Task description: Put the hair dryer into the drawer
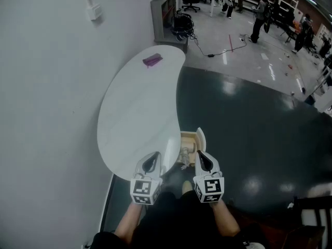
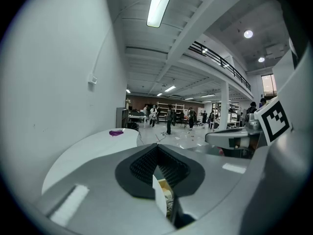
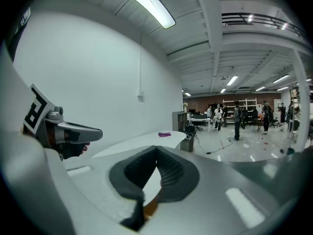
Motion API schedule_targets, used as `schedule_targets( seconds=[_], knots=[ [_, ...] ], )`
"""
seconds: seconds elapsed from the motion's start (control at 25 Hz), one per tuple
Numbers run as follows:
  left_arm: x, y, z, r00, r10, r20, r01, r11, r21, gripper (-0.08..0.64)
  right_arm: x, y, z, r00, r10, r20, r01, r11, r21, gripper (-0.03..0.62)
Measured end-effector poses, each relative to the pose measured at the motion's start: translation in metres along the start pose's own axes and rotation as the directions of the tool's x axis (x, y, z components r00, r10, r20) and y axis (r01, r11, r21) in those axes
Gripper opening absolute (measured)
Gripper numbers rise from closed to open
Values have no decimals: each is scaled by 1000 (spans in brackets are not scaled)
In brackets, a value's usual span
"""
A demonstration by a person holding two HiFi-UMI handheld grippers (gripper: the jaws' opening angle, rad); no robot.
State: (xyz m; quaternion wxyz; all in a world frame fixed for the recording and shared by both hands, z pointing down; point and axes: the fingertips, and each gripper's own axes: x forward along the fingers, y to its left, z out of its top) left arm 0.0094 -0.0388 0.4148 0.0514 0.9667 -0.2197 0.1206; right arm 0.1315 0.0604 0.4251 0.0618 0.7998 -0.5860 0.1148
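Note:
A small purple thing, seemingly the hair dryer (image 1: 152, 60), lies at the far end of the white curved table (image 1: 135, 118); it also shows in the left gripper view as the hair dryer (image 2: 116, 132) and in the right gripper view as the hair dryer (image 3: 164, 134). An open light-wood drawer (image 1: 193, 139) juts from under the table's near end, with pale items inside. My left gripper (image 1: 152, 162) hangs over the table's near edge, shut and empty. My right gripper (image 1: 205, 161) sits just beside the drawer, shut on nothing. Both are far from the hair dryer.
A white wall (image 1: 46, 87) runs along the table's left side. Dark glossy floor (image 1: 249, 139) lies to the right. Beyond the table stand a grey cabinet (image 1: 167, 14) and cables (image 1: 218, 51), with several people far back in the hall.

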Motion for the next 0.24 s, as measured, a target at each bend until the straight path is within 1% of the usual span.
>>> schedule_targets(
  seconds=[0.24],
  knots=[
    [1,-4,-2,1000,-3,-6,3,1000,-4,6,-1,-2,0,1000,4,-1,-4,1000,2,3]
  ],
)
